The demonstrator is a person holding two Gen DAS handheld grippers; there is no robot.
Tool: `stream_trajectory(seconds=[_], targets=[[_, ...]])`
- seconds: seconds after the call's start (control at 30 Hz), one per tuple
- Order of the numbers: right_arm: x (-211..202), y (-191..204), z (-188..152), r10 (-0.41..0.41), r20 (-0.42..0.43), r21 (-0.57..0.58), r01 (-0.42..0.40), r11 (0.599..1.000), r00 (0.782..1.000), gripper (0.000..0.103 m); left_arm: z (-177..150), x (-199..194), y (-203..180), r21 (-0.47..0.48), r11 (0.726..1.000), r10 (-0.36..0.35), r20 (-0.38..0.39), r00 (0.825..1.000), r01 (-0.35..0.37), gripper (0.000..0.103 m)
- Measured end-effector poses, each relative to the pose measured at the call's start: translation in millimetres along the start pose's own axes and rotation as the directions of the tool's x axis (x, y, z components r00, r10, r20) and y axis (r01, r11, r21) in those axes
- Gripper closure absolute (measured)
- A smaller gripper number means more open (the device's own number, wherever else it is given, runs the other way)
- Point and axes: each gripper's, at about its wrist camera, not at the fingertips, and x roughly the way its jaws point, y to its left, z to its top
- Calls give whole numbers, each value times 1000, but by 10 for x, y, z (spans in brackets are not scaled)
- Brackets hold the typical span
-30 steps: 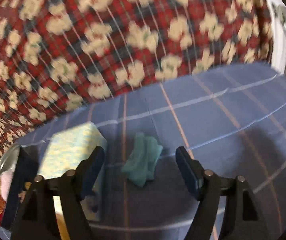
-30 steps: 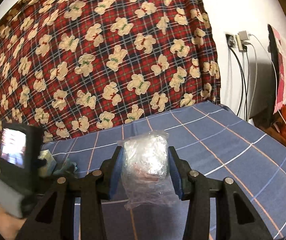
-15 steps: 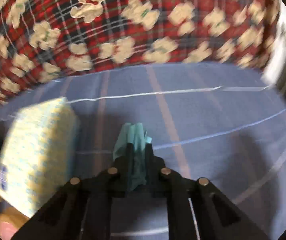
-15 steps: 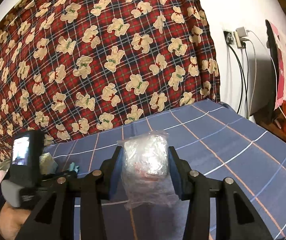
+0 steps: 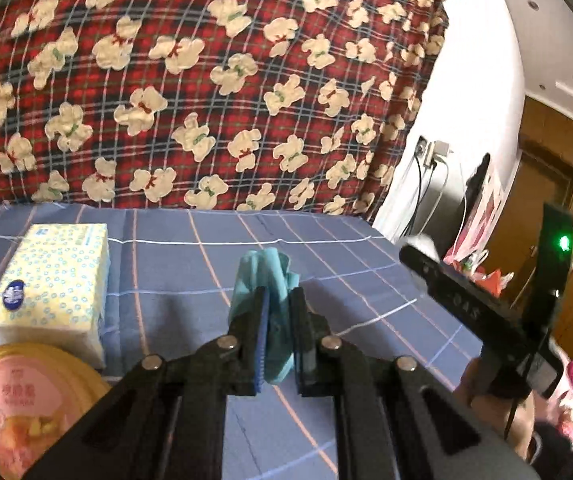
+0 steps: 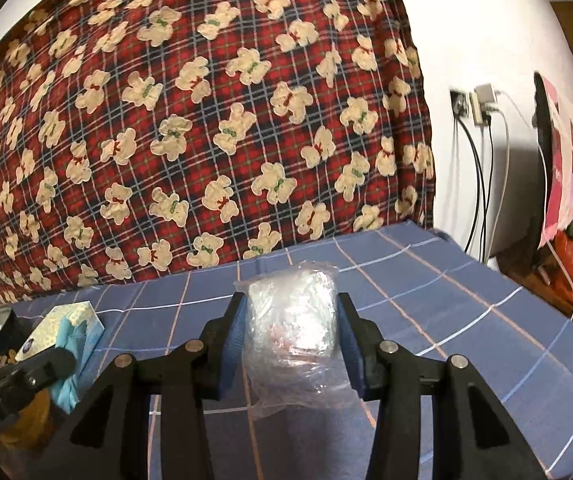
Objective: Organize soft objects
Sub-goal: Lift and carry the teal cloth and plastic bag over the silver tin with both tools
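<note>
Nearest the left wrist camera, the left gripper point(image 5: 278, 308) has its jaws drawn narrow and clamped on a crumpled teal cloth point(image 5: 264, 270), whose folds stick up above the fingertips and hang down between them, clear of the bed. Just left of that gripper, at the lower edge, sits a round tub with a gold rim and a pink lid point(image 5: 18, 400), and touching it from behind lies a soft tissue pack point(image 5: 52, 284) printed with small blue rings, flat on the blue checked bedsheet point(image 5: 174, 264). On the right side of the same view the right gripper point(image 5: 422, 250) shows side on, with a hand point(image 5: 494, 400) under it. From the right wrist camera, the right gripper's jaws stand partly apart, pressed on both sides of a crinkled clear plastic bag point(image 6: 292, 320) that bulges between the blue pads, its loose end drooping below. Beyond both grippers the sheet runs to a red plaid blanket with cream teddy bears point(image 6: 206, 120), which rises behind the bed. Farther right, chargers and cables point(image 6: 482, 108) hang on the white wall.
</note>
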Motion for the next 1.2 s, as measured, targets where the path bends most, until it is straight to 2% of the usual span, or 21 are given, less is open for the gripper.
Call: stream_trajectory(seconds=[0.1, 0.23, 0.47, 0.73, 0.87, 1.2], targets=[[-31, 63, -14, 0, 13, -28, 0, 1000, 1000, 56, -30, -38, -53, 62, 997, 54, 16, 998, -55, 95], [-93, 159, -52, 6, 19, -55, -5, 998, 1000, 56, -47, -98, -55, 100, 990, 96, 45, 994, -100, 95], [-287, 362, -172, 16, 24, -72, -14, 997, 1000, 56, -82, -178, -38, 114, 982, 142, 55, 988, -147, 95], [-589, 518, -276, -11, 92, -17, 13, 1000, 996, 56, -162, -397, -56, 159, 969, 174, 97, 980, -188, 95], [-638, 600, -321, 8, 71, 35, -10, 999, 997, 56, -212, -527, -27, 177, 961, 195, 117, 974, -213, 95], [-775, 1063, -428, 59, 79, -9, -58, 998, 995, 56, -245, -904, 237, 153, 958, 217, 169, 961, -243, 95]])
